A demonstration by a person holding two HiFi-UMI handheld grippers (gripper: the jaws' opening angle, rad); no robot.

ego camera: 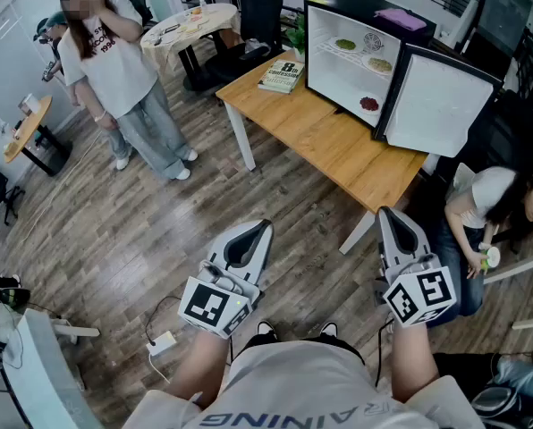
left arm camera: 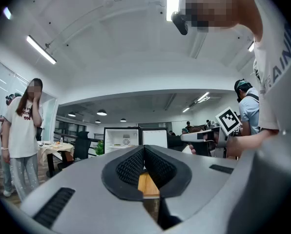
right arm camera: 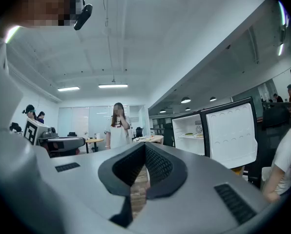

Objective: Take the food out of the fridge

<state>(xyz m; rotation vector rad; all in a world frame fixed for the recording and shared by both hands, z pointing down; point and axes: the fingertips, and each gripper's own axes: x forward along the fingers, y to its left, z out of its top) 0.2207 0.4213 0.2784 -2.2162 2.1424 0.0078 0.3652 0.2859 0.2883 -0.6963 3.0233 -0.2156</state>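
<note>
A small white fridge (ego camera: 351, 65) stands on the wooden table (ego camera: 320, 137) with its door (ego camera: 441, 105) swung open to the right. On its shelves lie a plate of green food (ego camera: 345, 45), a second plate (ego camera: 379, 63) and a red food (ego camera: 368, 103) at the bottom. Both grippers are held level over the floor, well short of the table. My left gripper (ego camera: 265, 225) (left arm camera: 144, 149) is shut and empty. My right gripper (ego camera: 384, 211) (right arm camera: 145, 146) is also shut with nothing in it. The fridge (left arm camera: 121, 139) (right arm camera: 189, 133) shows far ahead in both gripper views.
A book (ego camera: 282, 76) lies on the table's left end. A person in a white shirt (ego camera: 114, 70) stands at the left. Another person (ego camera: 490, 204) sits right of the table. A round table (ego camera: 190, 27) and a black chair (ego camera: 258, 21) stand behind. A white adapter (ego camera: 162, 342) lies on the floor.
</note>
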